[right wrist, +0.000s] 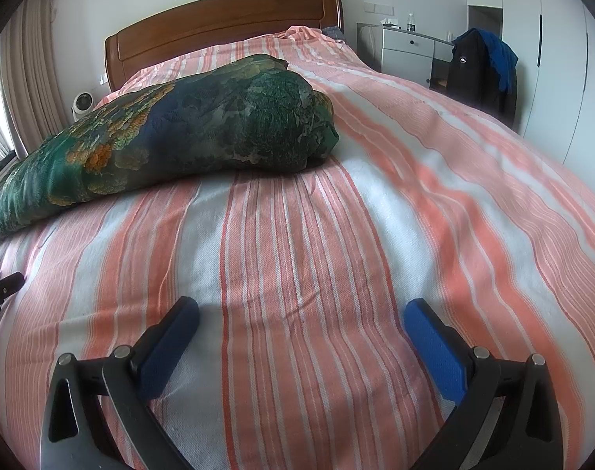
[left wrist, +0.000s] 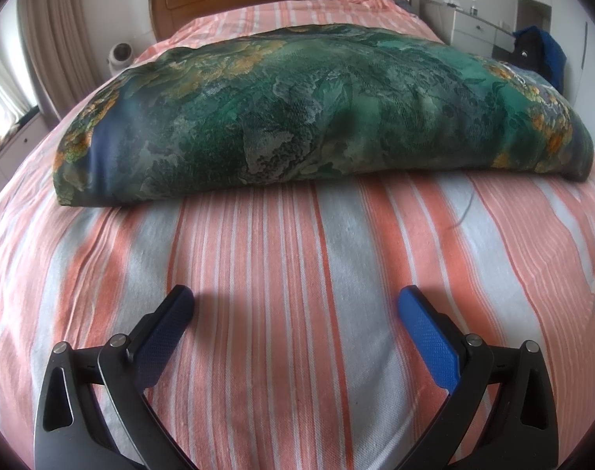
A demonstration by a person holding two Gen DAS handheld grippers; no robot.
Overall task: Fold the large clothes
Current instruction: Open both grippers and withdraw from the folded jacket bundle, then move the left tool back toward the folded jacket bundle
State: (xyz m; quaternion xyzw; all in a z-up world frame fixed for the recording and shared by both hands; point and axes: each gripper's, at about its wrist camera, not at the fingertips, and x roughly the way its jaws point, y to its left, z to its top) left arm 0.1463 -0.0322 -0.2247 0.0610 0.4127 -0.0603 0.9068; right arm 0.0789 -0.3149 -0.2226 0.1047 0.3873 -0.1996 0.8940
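the folded green floral satin cloth lies across the orange-and-white striped bedsheet, towards the wooden headboard. left gripper and right gripper hover over bare sheet, jaws spread, gripping nothing.

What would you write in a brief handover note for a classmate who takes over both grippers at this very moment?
Left gripper: open, empty, low over the striped bedspread.
Right gripper: open, empty, also over the bedspread.
The green floral fabric lies in a thick folded bundle across the bed, ahead of both grippers and apart from them; from the right wrist view it sits ahead to the left.
Done: it looks folded at least once into a long bundle.
Left: probably one or more further folds; I cannot tell how many. Neither gripper touches it yet.
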